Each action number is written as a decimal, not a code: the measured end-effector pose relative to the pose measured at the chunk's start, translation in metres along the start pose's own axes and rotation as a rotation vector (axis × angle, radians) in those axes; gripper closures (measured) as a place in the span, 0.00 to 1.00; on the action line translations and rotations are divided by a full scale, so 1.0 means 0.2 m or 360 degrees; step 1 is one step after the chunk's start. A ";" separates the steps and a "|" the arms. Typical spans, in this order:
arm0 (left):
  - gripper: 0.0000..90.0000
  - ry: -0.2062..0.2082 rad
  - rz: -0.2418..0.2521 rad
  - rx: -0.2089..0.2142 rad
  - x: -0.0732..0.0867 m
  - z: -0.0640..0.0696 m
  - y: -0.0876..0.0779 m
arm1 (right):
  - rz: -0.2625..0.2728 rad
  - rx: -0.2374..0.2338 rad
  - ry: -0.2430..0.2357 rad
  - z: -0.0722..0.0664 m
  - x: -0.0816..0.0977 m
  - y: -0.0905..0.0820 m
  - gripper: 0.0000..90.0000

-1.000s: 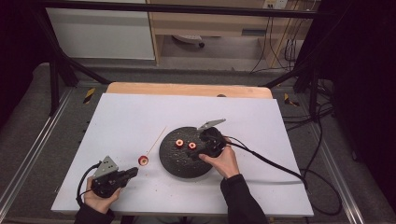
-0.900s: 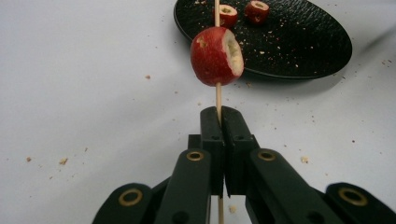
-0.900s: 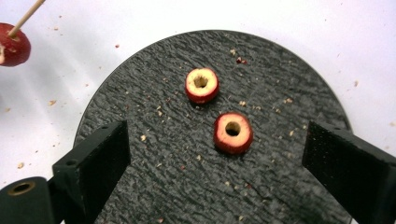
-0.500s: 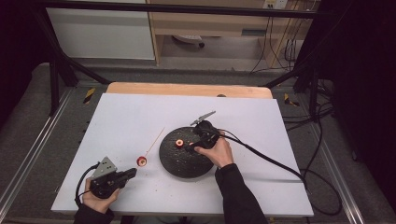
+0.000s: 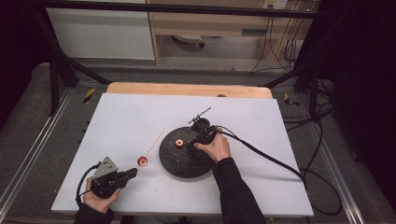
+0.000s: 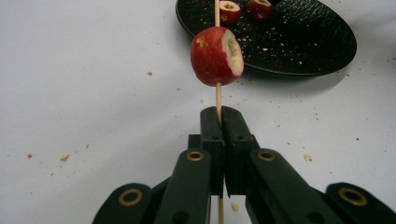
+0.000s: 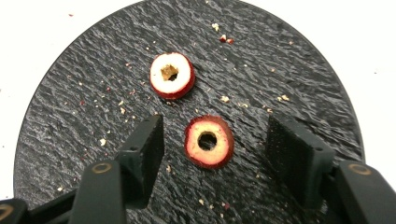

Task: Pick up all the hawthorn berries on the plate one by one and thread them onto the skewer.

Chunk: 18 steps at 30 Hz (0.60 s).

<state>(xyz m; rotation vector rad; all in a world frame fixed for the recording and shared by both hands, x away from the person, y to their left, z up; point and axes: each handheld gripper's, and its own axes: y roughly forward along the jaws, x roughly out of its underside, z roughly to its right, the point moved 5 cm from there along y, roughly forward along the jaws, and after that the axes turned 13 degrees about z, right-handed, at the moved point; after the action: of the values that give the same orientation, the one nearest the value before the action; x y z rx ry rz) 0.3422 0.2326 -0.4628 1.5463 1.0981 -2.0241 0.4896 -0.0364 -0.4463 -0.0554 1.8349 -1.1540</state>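
White desk (image 5: 126, 116): at 7 o'clock, left gripper (image 6: 218, 122) clamped on a skewer (image 6: 217, 95) with one fruit piece (image 6: 216, 56) threaded. Centre, on black plate (image 5: 180, 163), right gripper (image 7: 212, 147) has just been closing, jaws astride a cored fruit slice (image 7: 209, 141), not touching; second slice (image 7: 171, 74) at 11 o'clock.

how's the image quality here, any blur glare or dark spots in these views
High view: dim and soft, the room's edges near black, the white table evenly lit. Left gripper view: the skewered fruit is sharp, the black plate behind it softer, with a shadow under its rim. Right gripper view: crisp on the cored fruit and the plate's grain, while the white table around it is blown out.
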 end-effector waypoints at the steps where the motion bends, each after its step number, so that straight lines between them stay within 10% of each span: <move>1: 0.98 -0.0001 -0.0001 0.0000 0.00 0.00 0.00 | -0.0006 -0.0001 0.0004 0.00 0.00 0.01 0.45; 18: 0.98 0.0000 -0.0009 0.0003 0.00 0.00 0.01 | -0.0099 -0.0058 0.0032 0.00 0.00 0.06 0.65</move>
<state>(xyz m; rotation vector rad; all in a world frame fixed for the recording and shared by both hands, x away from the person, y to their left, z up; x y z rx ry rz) 0.3430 0.2322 -0.4637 1.5463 1.1021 -2.0294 0.4947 -0.0304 -0.4549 -0.1230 1.8833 -1.1680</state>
